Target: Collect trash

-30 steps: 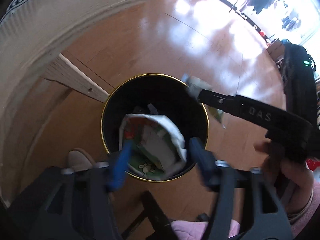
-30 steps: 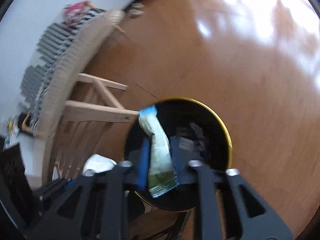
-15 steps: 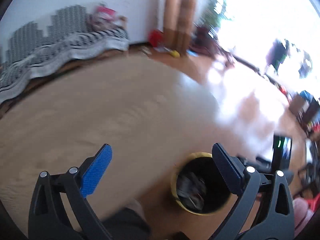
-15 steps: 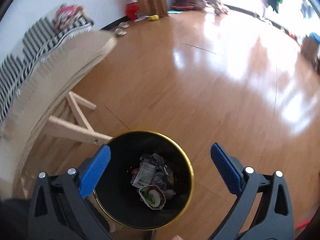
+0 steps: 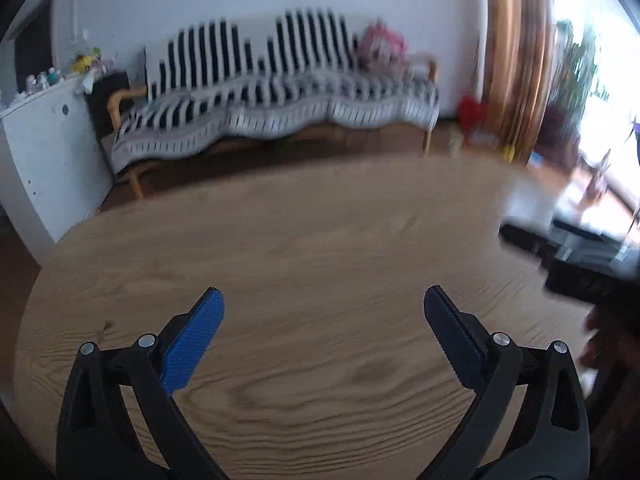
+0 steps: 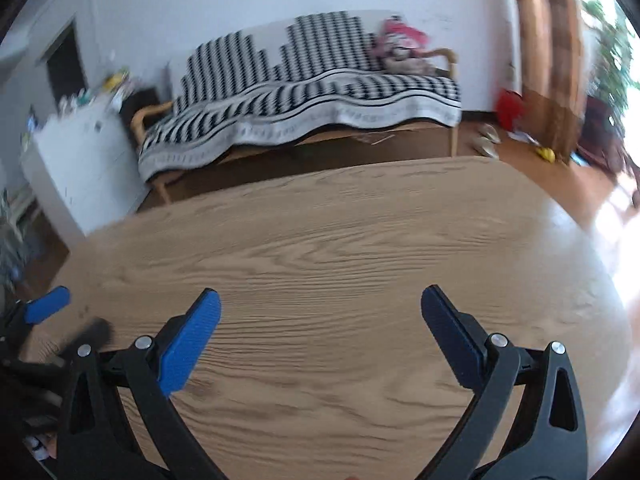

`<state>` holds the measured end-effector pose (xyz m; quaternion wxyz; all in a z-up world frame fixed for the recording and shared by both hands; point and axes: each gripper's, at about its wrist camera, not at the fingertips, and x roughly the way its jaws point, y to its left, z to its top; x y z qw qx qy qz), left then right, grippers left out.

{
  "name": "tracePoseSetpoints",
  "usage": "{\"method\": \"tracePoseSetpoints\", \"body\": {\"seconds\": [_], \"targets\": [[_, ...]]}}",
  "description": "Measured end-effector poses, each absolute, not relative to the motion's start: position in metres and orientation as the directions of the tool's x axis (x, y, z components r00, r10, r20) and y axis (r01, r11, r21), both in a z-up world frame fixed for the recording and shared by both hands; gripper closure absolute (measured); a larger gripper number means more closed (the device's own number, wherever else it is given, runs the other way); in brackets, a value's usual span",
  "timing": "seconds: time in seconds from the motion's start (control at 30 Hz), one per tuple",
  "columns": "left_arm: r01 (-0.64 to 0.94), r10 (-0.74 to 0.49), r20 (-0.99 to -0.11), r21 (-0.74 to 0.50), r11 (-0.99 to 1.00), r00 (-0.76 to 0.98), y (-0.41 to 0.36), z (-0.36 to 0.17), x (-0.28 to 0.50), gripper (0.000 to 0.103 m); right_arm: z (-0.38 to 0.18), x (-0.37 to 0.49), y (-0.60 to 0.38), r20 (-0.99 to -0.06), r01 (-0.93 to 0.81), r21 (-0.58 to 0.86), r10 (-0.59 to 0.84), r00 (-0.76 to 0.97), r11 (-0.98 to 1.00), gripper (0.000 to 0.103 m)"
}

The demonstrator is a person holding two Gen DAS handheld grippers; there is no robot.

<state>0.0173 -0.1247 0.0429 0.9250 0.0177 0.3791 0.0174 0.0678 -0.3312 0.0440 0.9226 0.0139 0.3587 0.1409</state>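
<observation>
A wooden table (image 6: pixel 340 264) fills my view, with a striped-throw sofa (image 6: pixel 304 96) against the white wall behind. No trash shows on it now, so I can't place the next piece. I'd judge wrappers or paper: light, soft, crushable, best pinched mid-body. My left gripper (image 5: pixel 322 332) and right gripper (image 6: pixel 320 330) both stand wide apart and empty above the bare wood, angled down.
</observation>
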Motion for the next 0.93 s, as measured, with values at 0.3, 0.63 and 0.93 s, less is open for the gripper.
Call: {"method": "tracePoseSetpoints", "body": {"seconds": [0.3, 0.63, 0.93], "targets": [[-0.025, -0.003, -0.72, -0.028, 0.999, 0.694, -0.103, 0.036, 0.023, 0.006, -0.017, 0.097, -0.31, -0.718, -0.109, 0.129, 0.169, 0.675, 0.986, 0.006], [0.006, -0.158, -0.706, -0.213, 0.977, 0.69, -0.094, 0.021, 0.021, 0.006, -0.014, 0.091, -0.292, -0.729, -0.185, 0.177, 0.255, 0.635, 0.967, 0.006], [-0.138, 0.065, -0.704, -0.047, 0.989, 0.707, -0.09, 0.012, 0.044, 0.006, -0.011, 0.09, -0.32, -0.722, -0.138, 0.157, 0.209, 0.66, 0.978, 0.006]]}}
